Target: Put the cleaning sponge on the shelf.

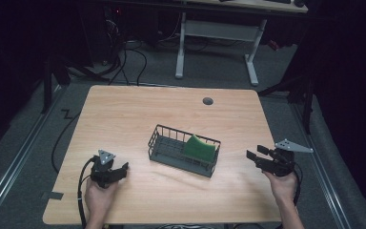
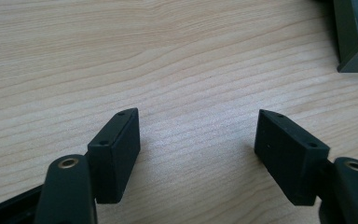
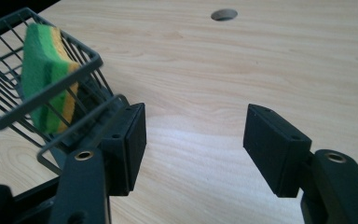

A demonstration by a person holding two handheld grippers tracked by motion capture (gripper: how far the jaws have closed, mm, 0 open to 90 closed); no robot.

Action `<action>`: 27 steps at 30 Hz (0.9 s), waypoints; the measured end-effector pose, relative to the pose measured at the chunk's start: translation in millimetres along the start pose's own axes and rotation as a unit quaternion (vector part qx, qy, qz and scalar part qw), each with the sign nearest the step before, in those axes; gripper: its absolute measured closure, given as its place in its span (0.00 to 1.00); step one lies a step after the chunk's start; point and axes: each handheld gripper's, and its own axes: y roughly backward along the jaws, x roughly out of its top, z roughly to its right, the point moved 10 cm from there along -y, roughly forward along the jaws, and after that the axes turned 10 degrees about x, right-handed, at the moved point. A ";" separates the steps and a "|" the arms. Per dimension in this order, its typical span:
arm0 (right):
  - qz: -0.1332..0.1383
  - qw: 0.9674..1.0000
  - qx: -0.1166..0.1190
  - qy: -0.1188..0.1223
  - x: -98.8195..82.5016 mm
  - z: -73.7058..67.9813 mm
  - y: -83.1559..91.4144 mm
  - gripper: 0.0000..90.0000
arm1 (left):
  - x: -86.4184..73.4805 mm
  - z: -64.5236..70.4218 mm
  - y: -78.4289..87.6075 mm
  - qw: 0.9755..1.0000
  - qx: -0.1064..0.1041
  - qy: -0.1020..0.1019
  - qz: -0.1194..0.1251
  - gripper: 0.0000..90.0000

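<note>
I see a dark grey wire basket (image 1: 183, 151) near the middle of the light wooden worktop (image 1: 124, 114). A green and yellow sponge (image 1: 200, 147) stands on its edge inside the basket, at the basket's right end. The basket's long side runs across the worktop, a little slanted, with its right end closer to me.

My right tool (image 1: 256, 156) is near that right end, apart from it, and points left toward the basket. In the right gripper view the basket's corner (image 3: 51, 93) and the sponge (image 3: 44, 70) sit just past the left jaw. The jaws stand wide apart with nothing between them.

My left tool (image 1: 119, 170) rests low on the worktop to the left of the basket, also apart from it. Its jaws stand wide apart over bare wood (image 2: 191, 84).

I think the right tool is closer to the sponge, so it should reach for it.

I can read no words or labels anywhere.
</note>
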 end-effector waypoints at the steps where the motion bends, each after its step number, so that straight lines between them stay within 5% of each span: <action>1: -0.001 1.000 -0.002 -0.001 -3.3 1.4 -0.2 0.44 | 0.0 0.0 0.0 1.000 0.000 0.000 0.000 0.35; 11: -0.016 1.000 -0.022 -0.011 -34.2 10.9 -10.2 0.43 | 0.1 0.0 -0.1 1.000 0.001 0.000 0.001 0.35; 16: -0.040 0.998 -0.050 0.004 -48.6 17.0 -16.9 0.43 | 0.1 0.0 -0.1 1.000 0.001 0.000 0.001 0.35; 27: -0.054 0.996 -0.075 0.008 -61.7 23.9 -24.0 0.43 | 0.1 0.0 -0.1 1.000 0.001 0.000 0.001 0.35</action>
